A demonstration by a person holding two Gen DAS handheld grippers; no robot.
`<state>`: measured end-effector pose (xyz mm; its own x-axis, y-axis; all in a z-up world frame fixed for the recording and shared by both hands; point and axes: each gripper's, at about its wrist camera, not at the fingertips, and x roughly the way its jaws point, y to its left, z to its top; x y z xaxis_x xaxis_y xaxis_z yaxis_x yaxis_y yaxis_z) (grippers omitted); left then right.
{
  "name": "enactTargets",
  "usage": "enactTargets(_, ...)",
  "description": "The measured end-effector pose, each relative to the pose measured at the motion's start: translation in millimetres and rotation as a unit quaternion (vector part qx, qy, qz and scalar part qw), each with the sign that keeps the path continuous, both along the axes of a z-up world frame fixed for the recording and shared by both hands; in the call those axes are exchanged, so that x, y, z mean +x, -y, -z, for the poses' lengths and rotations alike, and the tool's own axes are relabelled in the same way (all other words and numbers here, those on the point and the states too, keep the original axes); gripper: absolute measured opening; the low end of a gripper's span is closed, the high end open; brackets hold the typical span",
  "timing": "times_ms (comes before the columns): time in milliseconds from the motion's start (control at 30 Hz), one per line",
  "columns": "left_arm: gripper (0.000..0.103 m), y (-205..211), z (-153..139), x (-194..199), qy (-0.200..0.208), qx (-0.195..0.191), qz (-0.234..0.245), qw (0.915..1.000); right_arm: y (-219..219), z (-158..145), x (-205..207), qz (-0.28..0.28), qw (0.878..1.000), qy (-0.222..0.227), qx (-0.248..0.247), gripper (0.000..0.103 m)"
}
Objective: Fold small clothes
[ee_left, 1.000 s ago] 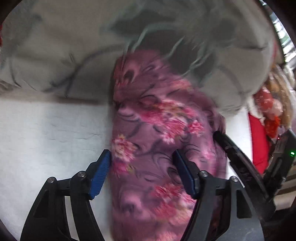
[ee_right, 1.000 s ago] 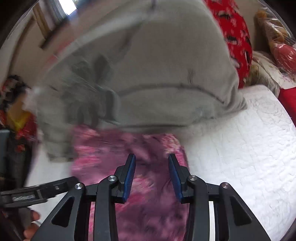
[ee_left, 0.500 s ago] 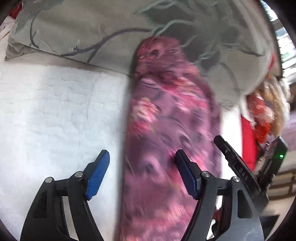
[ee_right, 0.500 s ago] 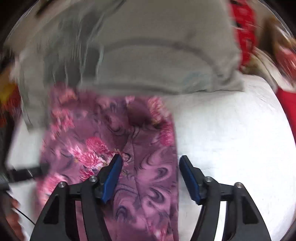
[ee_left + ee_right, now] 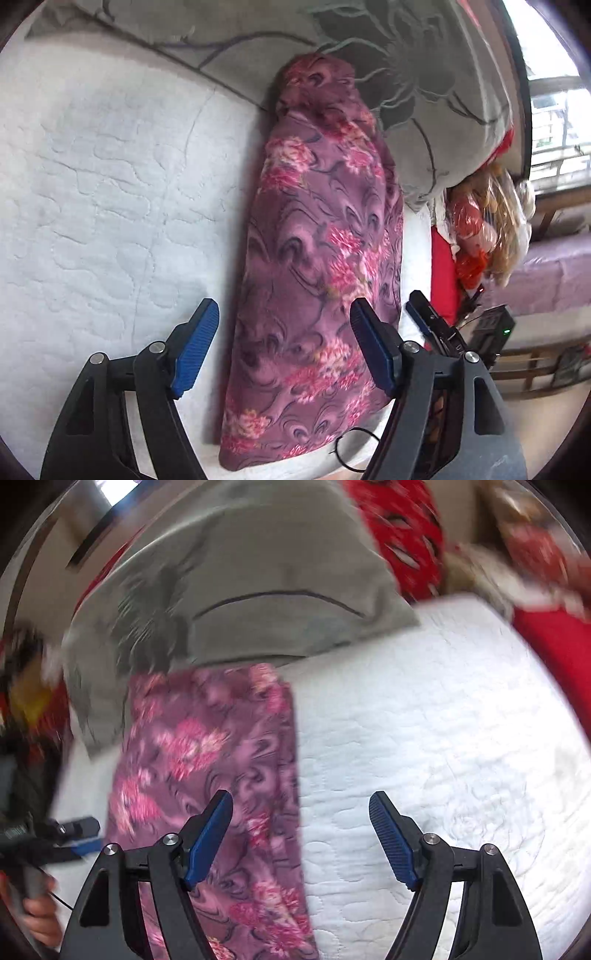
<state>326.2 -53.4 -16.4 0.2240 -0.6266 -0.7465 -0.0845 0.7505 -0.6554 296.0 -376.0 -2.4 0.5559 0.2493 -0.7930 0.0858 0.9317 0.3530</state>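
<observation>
- Left wrist view: the white quilted mattress lies bare and broad to the left of the purple floral garment; on the right the bed edge runs close beside the cloth, with red fabric and clutter just past it.
- At the far end a grey pillow blocks the way, and the garment's far tip touches it.
- The garment lies as a long narrow strip running near to far, folded lengthwise.
- The left gripper stands released above the strip's near part, pads clear of the cloth.
- Right wrist view (blurred): open mattress spreads right of the garment, whose right edge runs straight.
- The right gripper is opening, straddling that edge and gripping nothing.
</observation>
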Motion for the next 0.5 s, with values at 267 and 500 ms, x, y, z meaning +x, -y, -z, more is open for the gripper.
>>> enactTargets(267, 0.082, 31, 9, 16, -0.006, 0.004, 0.034, 0.9994, -15, 39, 32, -0.059, 0.988, -0.021, 0.14, 0.058)
enactTargets(500, 0.047, 26, -7, 14, 0.012, 0.048, 0.025, 0.9985, -52, 29, 48, -0.096, 0.99, -0.045, 0.089, 0.032)
